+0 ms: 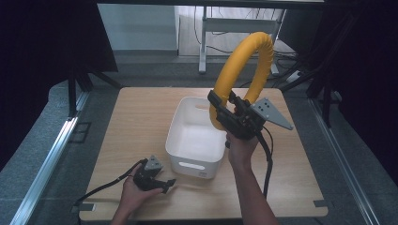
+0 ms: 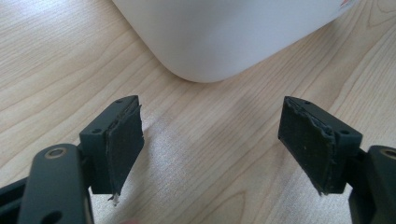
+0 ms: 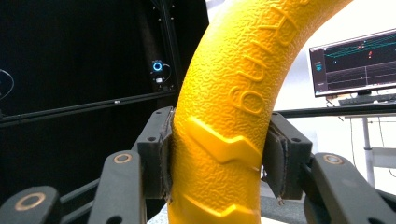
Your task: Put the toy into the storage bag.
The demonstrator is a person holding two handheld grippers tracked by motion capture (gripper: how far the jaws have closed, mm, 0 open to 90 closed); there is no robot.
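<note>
A large yellow foam ring (image 1: 248, 61) with a textured surface stands upright in the air over the right side of the white bin (image 1: 185, 136). My right gripper (image 1: 219, 111) is shut on the ring's lower left part. In the right gripper view both pads press the yellow ring (image 3: 224, 135) from either side. My left gripper (image 1: 170, 183) rests low on the wooden table (image 1: 136, 122) in front of the bin, jaws open. In the left gripper view nothing lies between its pads (image 2: 122, 144), and the bin's rounded corner (image 2: 219, 37) sits just ahead.
The table's near edge runs just under the left hand. Black cables trail from both grippers across the table. Dark curtains and frame legs flank the table; a white desk frame stands beyond the far edge. A monitor (image 3: 355, 63) shows in the right gripper view.
</note>
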